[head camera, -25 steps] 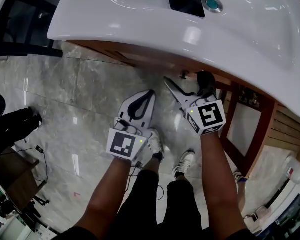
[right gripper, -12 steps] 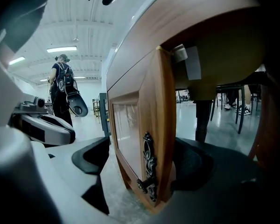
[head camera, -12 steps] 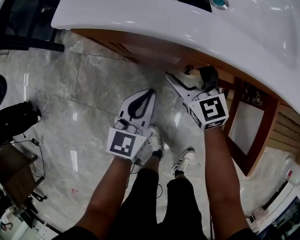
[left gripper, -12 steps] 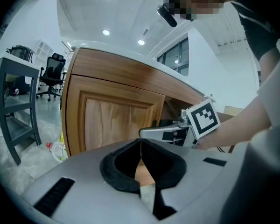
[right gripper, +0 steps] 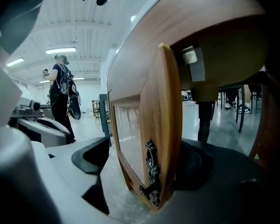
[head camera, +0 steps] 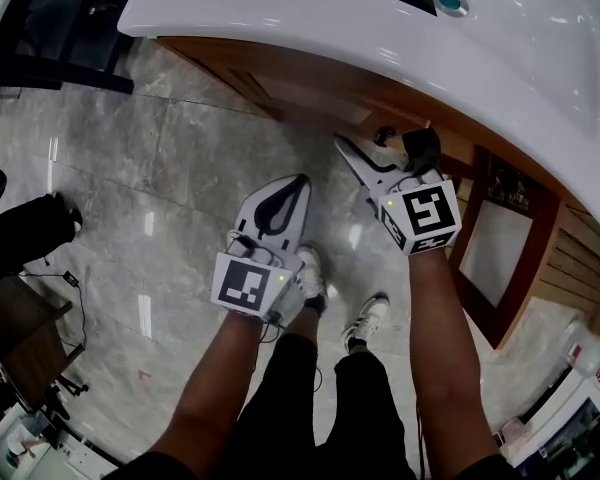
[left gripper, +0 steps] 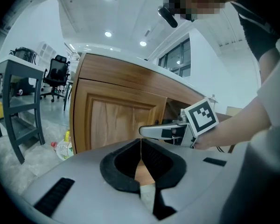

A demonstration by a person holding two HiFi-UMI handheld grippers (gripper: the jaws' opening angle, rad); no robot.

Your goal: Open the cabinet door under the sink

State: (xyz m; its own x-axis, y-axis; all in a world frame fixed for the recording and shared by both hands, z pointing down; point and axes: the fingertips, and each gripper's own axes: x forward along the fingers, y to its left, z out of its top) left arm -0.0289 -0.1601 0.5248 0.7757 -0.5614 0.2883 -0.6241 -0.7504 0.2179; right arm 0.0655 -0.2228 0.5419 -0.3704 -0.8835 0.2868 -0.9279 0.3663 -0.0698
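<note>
Under the white sink [head camera: 310,28], the wooden cabinet door [right gripper: 130,129] stands slightly ajar, with a gap behind its free edge. That edge and its dark metal handle [right gripper: 151,171] lie between the jaws of my right gripper [right gripper: 147,164]. The jaws are spread, with a gap on the panel side. From the head view, the right gripper [head camera: 380,148] straddles the door edge by the knob [head camera: 385,136]. My left gripper [head camera: 298,183] hangs over the floor to its left, shut and empty. In the left gripper view its jaws meet [left gripper: 141,146] facing the door panel [left gripper: 116,120].
Another wooden door [head camera: 495,243] stands swung out at the right of the cabinet. The person's shoes [head camera: 365,323] are on the grey marble floor below the grippers. Black gear [head camera: 20,233] lies far left. A dark table [left gripper: 18,101] stands left of the cabinet.
The head view has shifted a little, so the sink sits higher and further right. My right gripper stays astride the door edge. The left gripper has hardly moved.
</note>
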